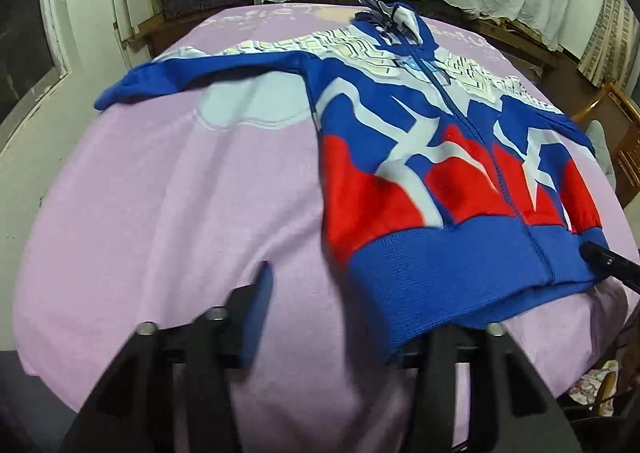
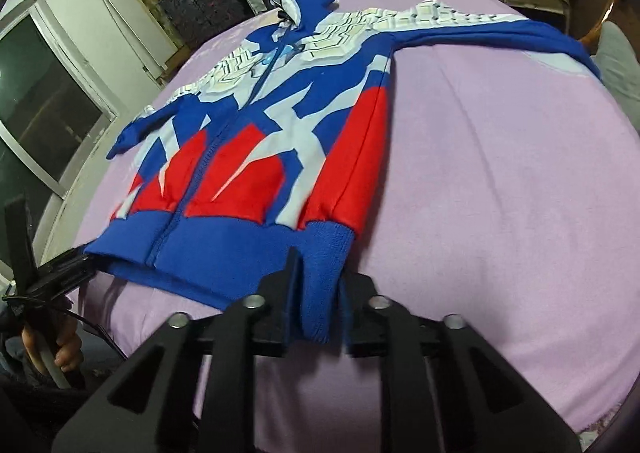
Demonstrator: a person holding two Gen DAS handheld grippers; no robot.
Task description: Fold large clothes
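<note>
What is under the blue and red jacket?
The jacket lies spread on a purple cloth that covers the table. Pale printed shapes and letters show on the cloth near the sleeves. Whatever print lies directly beneath the jacket is hidden, and so is the tabletop itself.

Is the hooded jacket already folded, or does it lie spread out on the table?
Spread out. The jacket lies front-up and zipped on the lilac cloth, both sleeves stretched sideways, hood at the far end; no part is folded over.

Table under a lilac printed cloth (image 2: 500, 173) — pale lettering toward 12 o'clock. Blue-red-white zip hoodie (image 2: 256, 157) lies flat on it, front up, hood at 12, ribbed hem at 6 — sleeves spread sideways.
</note>
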